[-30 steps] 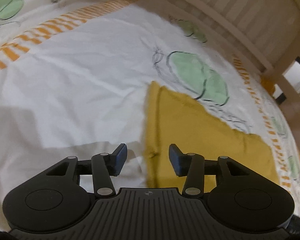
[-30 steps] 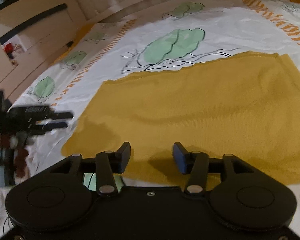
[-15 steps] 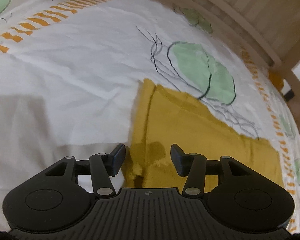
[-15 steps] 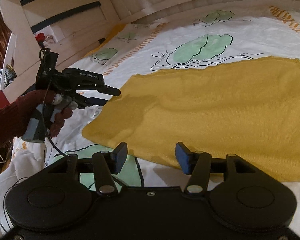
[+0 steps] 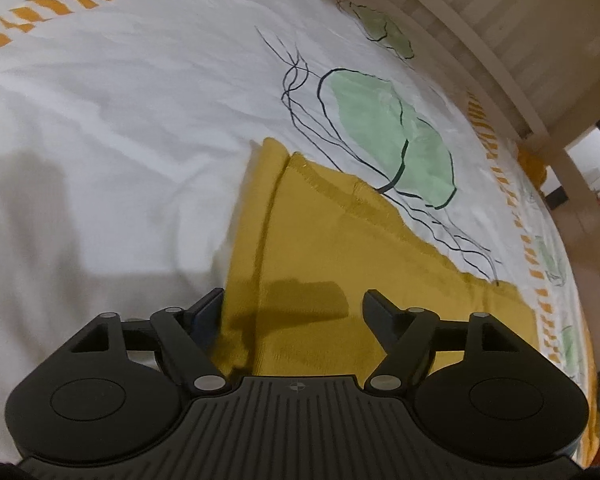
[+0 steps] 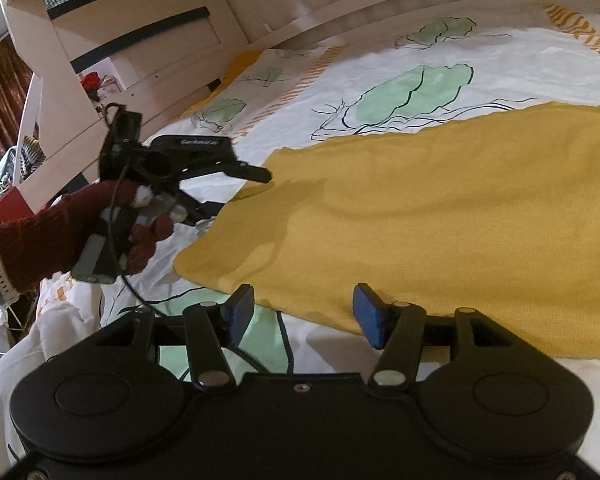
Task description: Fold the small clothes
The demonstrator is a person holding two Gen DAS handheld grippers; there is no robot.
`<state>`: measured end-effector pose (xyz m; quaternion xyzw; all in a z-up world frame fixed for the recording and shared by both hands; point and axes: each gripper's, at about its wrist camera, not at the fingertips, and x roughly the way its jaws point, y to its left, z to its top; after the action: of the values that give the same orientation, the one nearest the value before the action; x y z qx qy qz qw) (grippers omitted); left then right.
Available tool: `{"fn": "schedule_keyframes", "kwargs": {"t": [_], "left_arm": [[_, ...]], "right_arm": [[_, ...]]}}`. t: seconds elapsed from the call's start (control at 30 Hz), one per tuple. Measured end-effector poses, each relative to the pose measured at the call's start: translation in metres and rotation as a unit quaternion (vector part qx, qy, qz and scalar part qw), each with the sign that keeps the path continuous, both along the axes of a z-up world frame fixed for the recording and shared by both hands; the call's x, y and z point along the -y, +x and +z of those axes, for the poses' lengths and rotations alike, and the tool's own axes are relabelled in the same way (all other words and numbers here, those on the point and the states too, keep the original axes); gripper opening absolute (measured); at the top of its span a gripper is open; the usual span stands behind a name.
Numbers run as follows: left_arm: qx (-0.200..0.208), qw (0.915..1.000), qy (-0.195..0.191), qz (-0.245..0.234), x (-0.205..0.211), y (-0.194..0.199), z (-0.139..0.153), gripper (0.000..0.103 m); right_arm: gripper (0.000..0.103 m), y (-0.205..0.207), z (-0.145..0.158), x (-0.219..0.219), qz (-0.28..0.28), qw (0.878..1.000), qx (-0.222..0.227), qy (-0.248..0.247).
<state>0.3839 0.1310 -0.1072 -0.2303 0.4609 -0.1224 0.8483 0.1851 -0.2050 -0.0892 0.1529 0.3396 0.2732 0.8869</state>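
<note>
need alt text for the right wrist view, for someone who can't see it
A mustard-yellow cloth lies flat on a white bedsheet printed with green leaves. The right gripper, jaws opening and empty, hovers at the cloth's near edge. At left, a hand in a dark red glove holds the left gripper at the cloth's corner.

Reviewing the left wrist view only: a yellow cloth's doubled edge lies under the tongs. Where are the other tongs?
Observer: The right tongs hover at the yellow cloth, over its near edge. The jaws are opening and the pads touch nothing.
Operator: How does the rest of the cloth lie?
Observer: It lies spread wide and flat on the bedsheet.
Operator: How do the left tongs look from there?
Observer: A hand in a dark red glove holds the left tongs at the cloth's left corner. The jaws are opening and pinch nothing.
</note>
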Motion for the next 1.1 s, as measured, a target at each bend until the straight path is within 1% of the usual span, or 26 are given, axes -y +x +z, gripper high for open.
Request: {"fn": "schedule_keyframes", "kwargs": {"t": [0.1, 0.13, 0.17, 0.2, 0.23, 0.27, 0.3, 0.43, 0.53, 0.67, 0.83, 0.97, 1.1], "left_arm": [[0.001, 1.0000, -0.001, -0.008, 0.002, 0.005, -0.001, 0.072], [0.002, 1.0000, 0.001, -0.007, 0.002, 0.004, -0.001, 0.068], [0.004, 0.9999, 0.008, -0.005, 0.002, 0.002, 0.000, 0.049], [0.005, 0.9997, 0.023, -0.001, 0.001, 0.000, 0.001, 0.034], [0.003, 0.9996, 0.026, -0.003, 0.000, -0.001, 0.001, 0.012], [-0.002, 0.9999, 0.009, -0.008, -0.003, -0.002, 0.001, 0.012], [-0.002, 1.0000, 0.004, -0.007, -0.004, -0.003, 0.004, 0.012], [0.022, 0.9986, 0.038, -0.030, 0.010, -0.008, 0.032, 0.011], [0.035, 0.9974, 0.045, -0.044, 0.026, -0.011, 0.058, 0.011], [0.049, 0.9953, 0.054, -0.065, 0.055, -0.015, 0.091, 0.010], [0.068, 0.9913, 0.057, -0.097, 0.104, -0.022, 0.125, 0.009], [0.084, 0.9869, 0.056, -0.126, 0.146, -0.023, 0.139, 0.009], [0.079, 0.9858, 0.050, -0.139, 0.183, -0.021, 0.138, 0.009]], "right_arm": [[0.063, 0.000, -0.001, 0.000, 0.001, 1.000, -0.001, 0.005], [0.063, 0.000, -0.002, 0.001, 0.001, 1.000, -0.002, 0.006], [0.063, 0.001, -0.002, 0.001, 0.001, 1.000, -0.002, 0.008], [0.063, 0.001, -0.002, 0.002, 0.001, 1.000, -0.002, 0.010], [0.063, 0.001, -0.002, 0.002, 0.001, 1.000, -0.002, 0.011], [0.063, 0.001, -0.002, 0.002, 0.002, 1.000, -0.001, 0.011], [0.063, 0.001, -0.001, 0.002, 0.003, 1.000, 0.000, 0.010], [0.063, 0.001, 0.001, -0.002, 0.010, 1.000, 0.011, -0.004], [0.063, -0.001, 0.004, -0.003, 0.014, 1.000, 0.020, -0.011], [0.063, -0.003, 0.009, 0.001, 0.009, 1.000, 0.027, -0.005], [0.063, -0.004, 0.016, 0.014, -0.010, 0.999, 0.033, 0.011], [0.063, -0.004, 0.022, 0.029, -0.035, 0.998, 0.034, 0.027], [0.063, -0.005, 0.024, 0.047, -0.069, 0.996, 0.029, 0.045]]}}
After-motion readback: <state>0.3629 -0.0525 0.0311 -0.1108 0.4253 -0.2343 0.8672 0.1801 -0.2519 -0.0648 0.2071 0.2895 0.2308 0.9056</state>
